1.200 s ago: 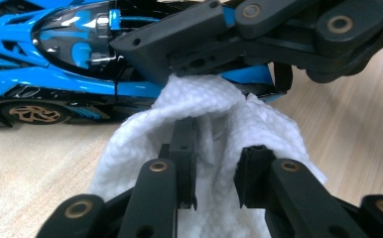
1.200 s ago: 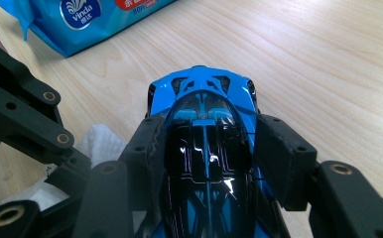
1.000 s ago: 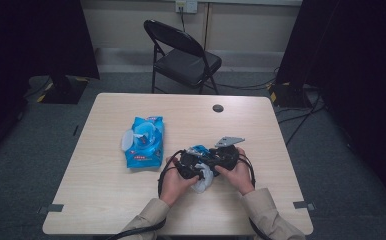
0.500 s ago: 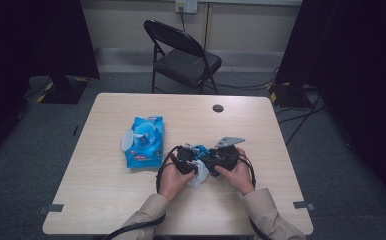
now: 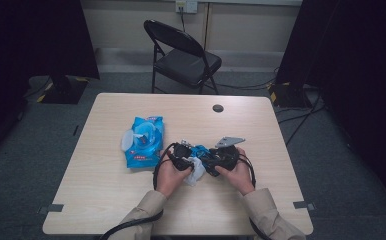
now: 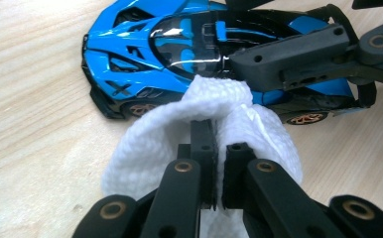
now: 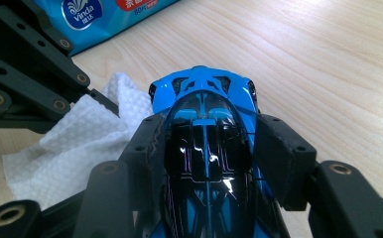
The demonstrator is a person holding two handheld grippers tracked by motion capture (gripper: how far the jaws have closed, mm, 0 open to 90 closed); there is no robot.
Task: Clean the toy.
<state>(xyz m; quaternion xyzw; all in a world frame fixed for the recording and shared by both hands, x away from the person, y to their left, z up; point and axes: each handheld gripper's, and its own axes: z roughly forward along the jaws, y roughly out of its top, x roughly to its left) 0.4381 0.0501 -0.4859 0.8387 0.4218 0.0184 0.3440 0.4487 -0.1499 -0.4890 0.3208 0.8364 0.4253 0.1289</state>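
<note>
— What do you see nearest to the person, from where you stand?

— Two hands over the bench (image 5: 106,200), both near its front edge. The left hand-held gripper (image 6: 218,148) is closed on a white wipe (image 6: 155,148); the fold of the wipe is pinched between its two jaws. The wipe presses against the side of the blue toy car (image 6: 179,44).

— And the car, where is it?

— It stands on the bench, on its wheels, just right of the wipe. The right hand-held gripper (image 7: 207,148) holds it: one jaw on each side of the car body, tight against the dark cabin.

— Anything beyond the car?

— Yes. Left of the car and a little farther from the person lies a blue pack of wipes (image 5: 143,141), flat, with its lid open. Farther behind the car, near the back edge, there is a small dark round cap (image 5: 218,108) in the bench top. Behind the bench stands a black folding chair (image 5: 183,57) on the floor.
</note>
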